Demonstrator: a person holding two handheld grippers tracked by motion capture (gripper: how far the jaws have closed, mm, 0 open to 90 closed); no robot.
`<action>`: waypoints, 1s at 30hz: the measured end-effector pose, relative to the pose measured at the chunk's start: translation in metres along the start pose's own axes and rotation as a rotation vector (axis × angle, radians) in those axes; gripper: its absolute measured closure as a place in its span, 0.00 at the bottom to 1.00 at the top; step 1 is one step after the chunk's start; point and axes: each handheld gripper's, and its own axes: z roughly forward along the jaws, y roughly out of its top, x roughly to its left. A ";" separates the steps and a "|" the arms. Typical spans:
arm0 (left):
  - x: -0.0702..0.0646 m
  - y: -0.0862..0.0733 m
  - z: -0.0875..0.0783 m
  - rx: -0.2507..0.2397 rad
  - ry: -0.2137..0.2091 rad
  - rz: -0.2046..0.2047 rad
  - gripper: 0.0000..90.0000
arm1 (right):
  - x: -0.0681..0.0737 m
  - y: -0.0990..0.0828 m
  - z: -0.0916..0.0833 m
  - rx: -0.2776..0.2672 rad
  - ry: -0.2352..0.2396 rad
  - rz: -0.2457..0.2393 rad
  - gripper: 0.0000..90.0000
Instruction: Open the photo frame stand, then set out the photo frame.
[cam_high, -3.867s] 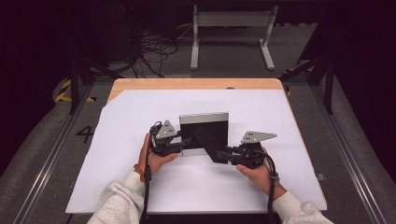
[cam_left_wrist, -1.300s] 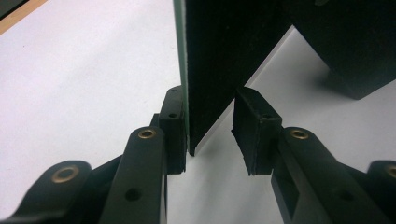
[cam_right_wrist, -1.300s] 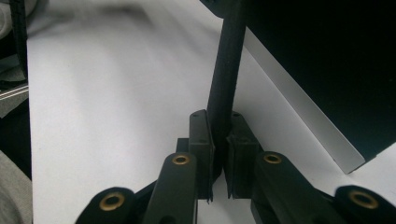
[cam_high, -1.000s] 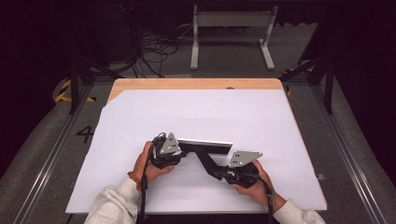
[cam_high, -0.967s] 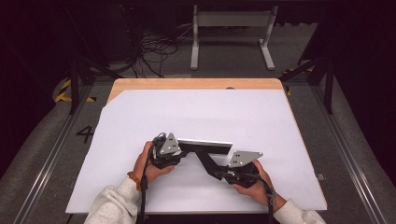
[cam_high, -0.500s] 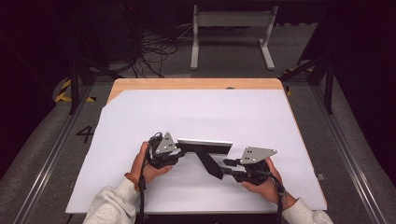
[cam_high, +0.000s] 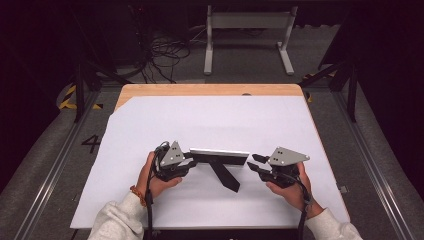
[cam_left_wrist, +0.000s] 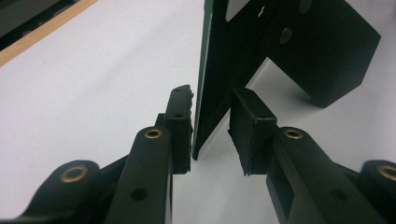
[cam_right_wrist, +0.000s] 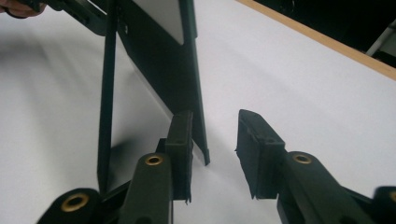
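Observation:
A black picture frame (cam_high: 220, 154) stands on edge on the white sheet (cam_high: 210, 125), with its black prop leg (cam_high: 226, 176) swung out toward me. My left gripper (cam_high: 189, 161) is at the frame's left end. In the left gripper view its jaws (cam_left_wrist: 212, 126) straddle the frame's (cam_left_wrist: 219, 70) near edge, which sits skewed against the pads. My right gripper (cam_high: 256, 162) hangs just off the frame's right end. Its jaws (cam_right_wrist: 215, 149) have just been opening and stand apart, pressing on nothing; the frame's (cam_right_wrist: 163, 60) corner is by the left pad.
The white sheet covers a wooden table whose bare edge (cam_high: 210, 90) shows at the back. On the floor beyond are a metal stand (cam_high: 247, 35) and a tangle of cables (cam_high: 165, 50). Dark rails run along both sides.
My right gripper has let go near the prop leg, drawn back to the right and risen a little, with its jaws spread. The frame stays upright and the left hand has kept still.

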 end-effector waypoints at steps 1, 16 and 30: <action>0.000 0.000 0.000 -0.002 -0.006 -0.002 0.78 | -0.001 0.001 0.002 0.001 -0.011 -0.002 0.71; 0.002 0.001 0.003 -0.009 -0.024 0.004 0.80 | 0.006 0.006 0.014 -0.017 0.029 -0.048 0.87; 0.002 0.000 0.003 -0.011 -0.027 -0.005 0.81 | 0.005 0.006 0.017 -0.022 0.015 -0.050 0.87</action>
